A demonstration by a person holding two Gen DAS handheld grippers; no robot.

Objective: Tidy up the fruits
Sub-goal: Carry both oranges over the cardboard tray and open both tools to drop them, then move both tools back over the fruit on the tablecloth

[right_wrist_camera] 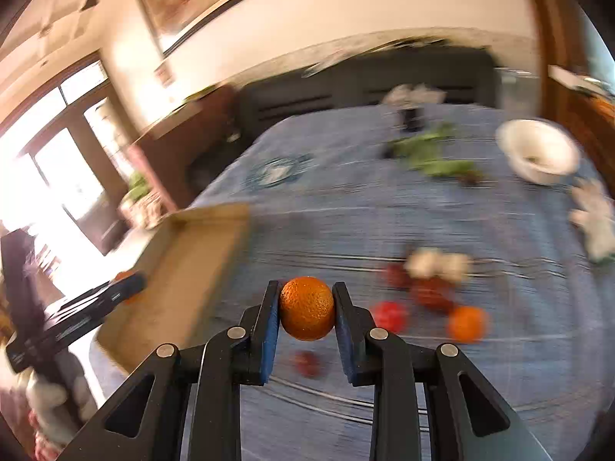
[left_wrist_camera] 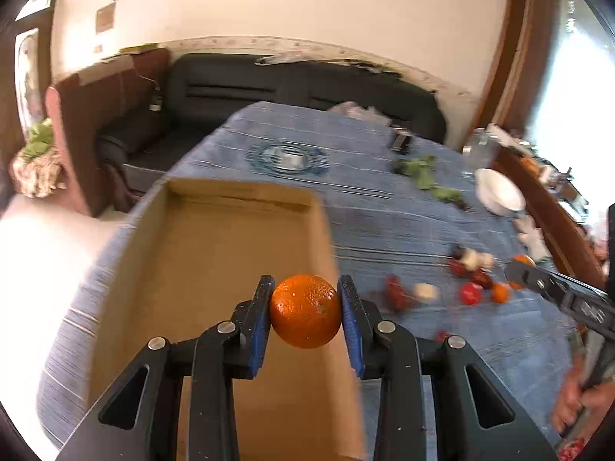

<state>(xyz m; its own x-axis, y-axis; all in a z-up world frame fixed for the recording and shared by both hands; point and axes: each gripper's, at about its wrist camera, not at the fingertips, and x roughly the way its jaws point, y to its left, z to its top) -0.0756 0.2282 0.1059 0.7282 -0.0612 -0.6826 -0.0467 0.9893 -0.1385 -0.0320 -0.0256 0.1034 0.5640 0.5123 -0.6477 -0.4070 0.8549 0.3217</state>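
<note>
- Nearest the left wrist camera, the left hand-held gripper pinches an orange between its blue pads, above the open cardboard box near its right wall.
- The right hand-held gripper likewise clamps a second orange, held over the blue striped cloth to the right of the box; this view is blurred by motion.
- Loose fruit lies on the cloth well apart from the box: another orange, a red round fruit, darker red pieces and pale ones I cannot identify.
- A white bowl and green leaves sit farther back.
- Judgement: the step in hand is dropping the left orange into the box. It would go best lowered close to the box floor, away from the right wall, before the pads part, so it does not bounce or roll out.
- The right one should wait until the left arm clears, since both grippers share that narrow opening.
</note>
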